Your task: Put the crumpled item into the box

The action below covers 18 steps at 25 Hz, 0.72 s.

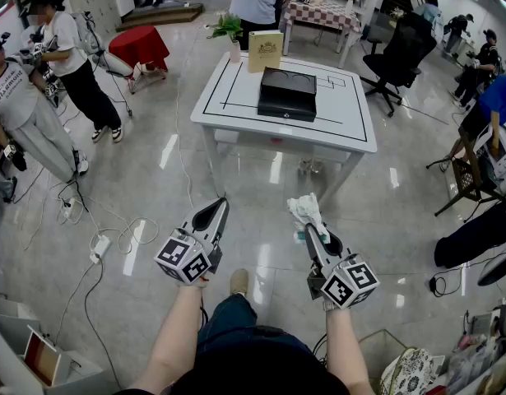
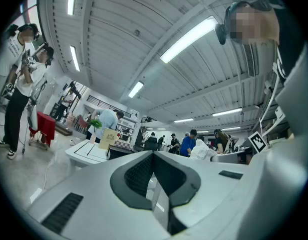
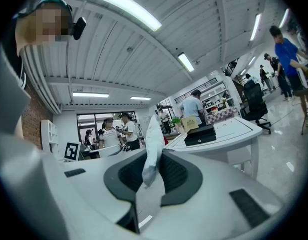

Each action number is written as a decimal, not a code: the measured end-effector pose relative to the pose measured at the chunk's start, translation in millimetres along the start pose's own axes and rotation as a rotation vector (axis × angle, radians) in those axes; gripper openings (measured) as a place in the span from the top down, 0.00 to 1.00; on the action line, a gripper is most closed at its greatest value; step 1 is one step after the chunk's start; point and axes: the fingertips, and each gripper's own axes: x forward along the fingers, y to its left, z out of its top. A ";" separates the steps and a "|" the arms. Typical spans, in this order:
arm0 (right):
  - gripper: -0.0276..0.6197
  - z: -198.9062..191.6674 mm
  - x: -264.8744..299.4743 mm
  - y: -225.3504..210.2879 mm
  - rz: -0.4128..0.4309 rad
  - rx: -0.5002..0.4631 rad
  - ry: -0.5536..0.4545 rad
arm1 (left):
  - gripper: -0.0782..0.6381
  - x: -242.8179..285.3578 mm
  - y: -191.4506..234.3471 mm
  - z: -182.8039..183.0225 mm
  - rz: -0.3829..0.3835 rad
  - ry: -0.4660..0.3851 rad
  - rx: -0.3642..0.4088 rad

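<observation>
Both forearms (image 1: 180,336) were held forward, low over the floor (image 1: 154,179). The crumpled white paper wad (image 1: 306,210) was pinched in the right tool (image 1: 311,230); the left tool (image 1: 217,211) was seen closed, empty. The black rectangular box (image 1: 288,94) was set well ahead on the white desk (image 1: 351,134)

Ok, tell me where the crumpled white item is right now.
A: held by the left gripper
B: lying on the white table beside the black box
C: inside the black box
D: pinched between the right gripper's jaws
D: the crumpled item sticks up from between the jaws of the right gripper, which are closed on it. It is held over the floor, apart from the table and the box.
</observation>
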 end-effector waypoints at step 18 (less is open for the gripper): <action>0.87 21.6 123.1 -71.8 -0.091 0.023 -0.009 | 0.87 119.7 96.0 -1.7 -0.057 0.087 0.048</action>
